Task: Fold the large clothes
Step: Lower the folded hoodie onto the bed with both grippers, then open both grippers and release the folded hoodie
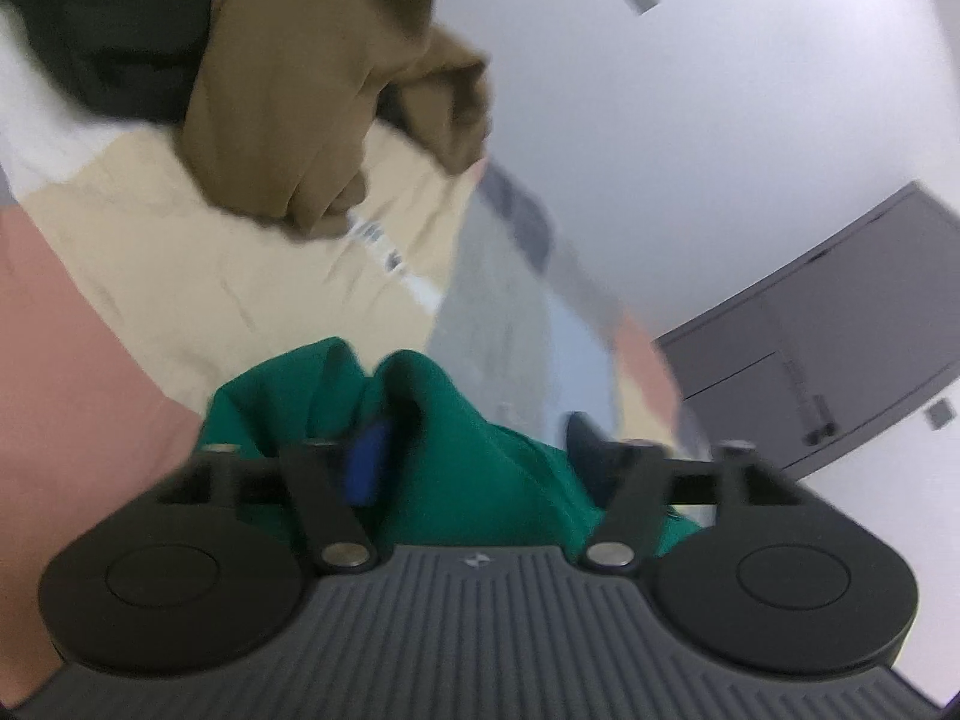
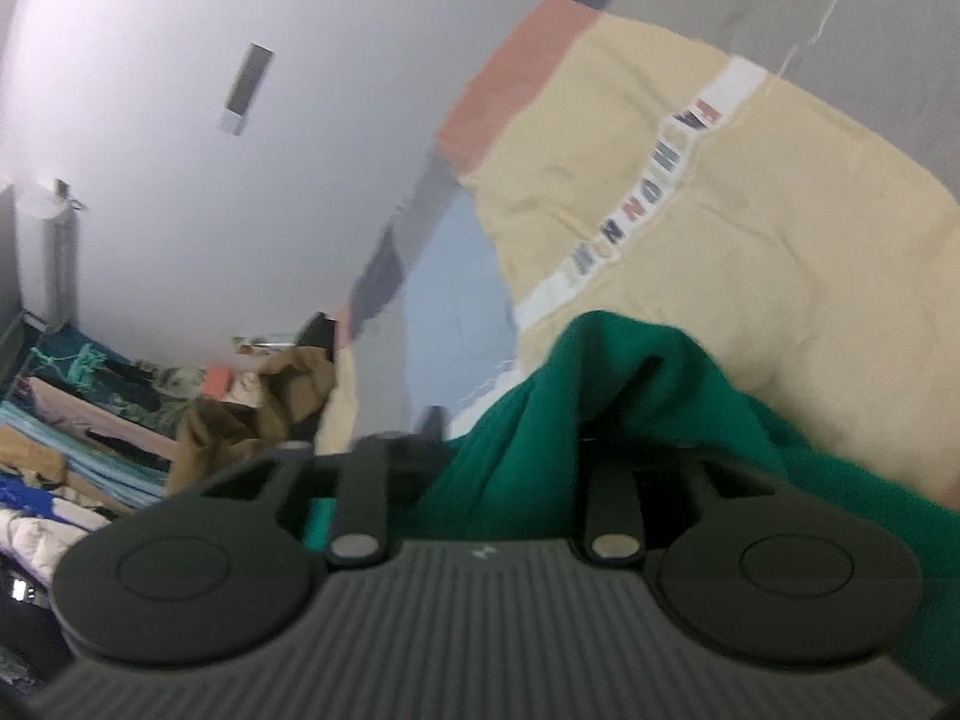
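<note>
Both grippers — left [image 1: 474,450], right [image 2: 510,420] — clamp the green garment [image 2: 630,396], lifted over the bedspread [image 2: 780,228]; next: spread flat.

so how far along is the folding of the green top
Early stage. Done: the green garment is picked up off the patchwork bedspread, bunched in front of both grippers. In hand: the left gripper and right gripper seem closed on it, though cloth hides the fingertips. Left: no neat fold shows, and the brown garment lies crumpled beyond.
</note>
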